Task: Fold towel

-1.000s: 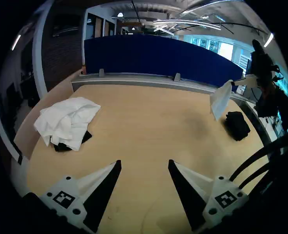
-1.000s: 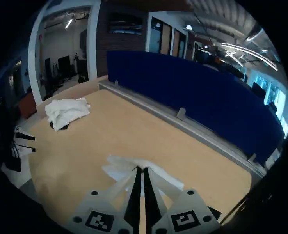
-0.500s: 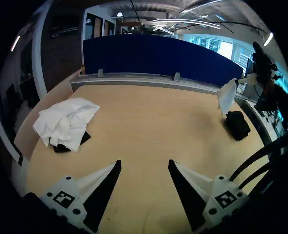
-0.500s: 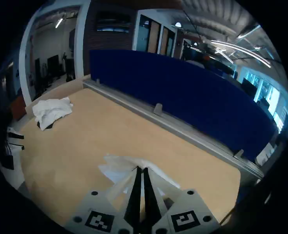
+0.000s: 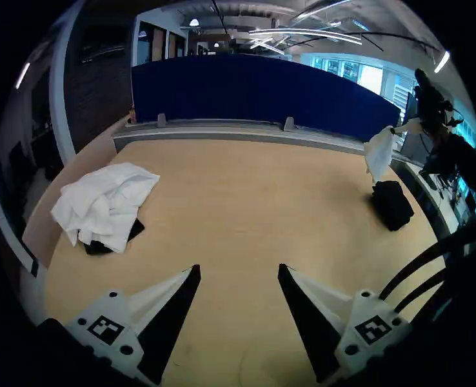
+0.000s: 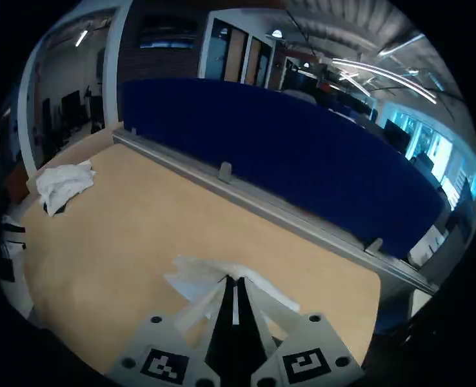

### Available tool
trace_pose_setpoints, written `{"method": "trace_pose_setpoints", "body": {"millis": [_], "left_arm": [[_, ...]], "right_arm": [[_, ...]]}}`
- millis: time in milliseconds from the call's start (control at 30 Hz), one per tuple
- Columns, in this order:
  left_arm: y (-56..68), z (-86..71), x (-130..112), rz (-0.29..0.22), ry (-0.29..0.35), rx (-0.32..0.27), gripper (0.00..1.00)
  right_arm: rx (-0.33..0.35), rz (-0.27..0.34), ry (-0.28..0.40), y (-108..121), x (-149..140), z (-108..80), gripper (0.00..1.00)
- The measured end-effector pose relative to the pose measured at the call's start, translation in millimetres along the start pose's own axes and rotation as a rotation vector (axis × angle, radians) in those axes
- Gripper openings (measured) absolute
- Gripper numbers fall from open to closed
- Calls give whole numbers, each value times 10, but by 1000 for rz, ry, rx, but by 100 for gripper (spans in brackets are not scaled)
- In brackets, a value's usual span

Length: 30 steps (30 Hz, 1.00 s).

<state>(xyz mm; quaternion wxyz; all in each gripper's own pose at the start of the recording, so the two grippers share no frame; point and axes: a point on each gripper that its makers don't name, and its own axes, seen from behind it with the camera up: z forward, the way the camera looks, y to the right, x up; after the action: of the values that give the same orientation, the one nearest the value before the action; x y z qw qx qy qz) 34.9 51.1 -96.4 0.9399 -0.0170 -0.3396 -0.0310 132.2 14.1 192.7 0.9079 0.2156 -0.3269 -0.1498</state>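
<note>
My right gripper (image 6: 233,284) is shut on a white towel (image 6: 202,278), whose cloth bunches out on both sides of the fingertips above the wooden table (image 6: 141,238). In the left gripper view that towel (image 5: 378,151) hangs from the right gripper (image 5: 396,131) at the far right, over the table's edge. My left gripper (image 5: 238,274) stands open low over the table's near side with nothing between its fingers. A heap of white towels (image 5: 102,203) lies at the table's left on something black; the right gripper view shows the heap (image 6: 62,184) far left.
A black folded cloth (image 5: 391,205) lies near the table's right edge. A blue partition (image 5: 257,87) with a grey rail (image 5: 238,132) closes the far side. A dark chair back (image 5: 431,264) curves at the near right. A person (image 5: 454,161) stands at the far right.
The right gripper has carried its towel higher and further right, toward the table's far right corner; the towel now hangs bunched. My left gripper has stayed in place, open.
</note>
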Motion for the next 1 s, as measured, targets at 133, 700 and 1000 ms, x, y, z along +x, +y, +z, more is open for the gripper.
{"method": "trace_pose_setpoints", "body": {"millis": [133, 700, 1000], "left_arm": [[24, 6, 6, 3, -2, 0, 89], [102, 25, 4, 19, -12, -7, 89], [234, 45, 41, 41, -15, -29, 89]], "right_arm": [[-6, 13, -4, 112, -8, 37, 4], [-34, 55, -41, 354, -400, -141, 4], [-41, 99, -67, 372, -810, -354, 4]]}}
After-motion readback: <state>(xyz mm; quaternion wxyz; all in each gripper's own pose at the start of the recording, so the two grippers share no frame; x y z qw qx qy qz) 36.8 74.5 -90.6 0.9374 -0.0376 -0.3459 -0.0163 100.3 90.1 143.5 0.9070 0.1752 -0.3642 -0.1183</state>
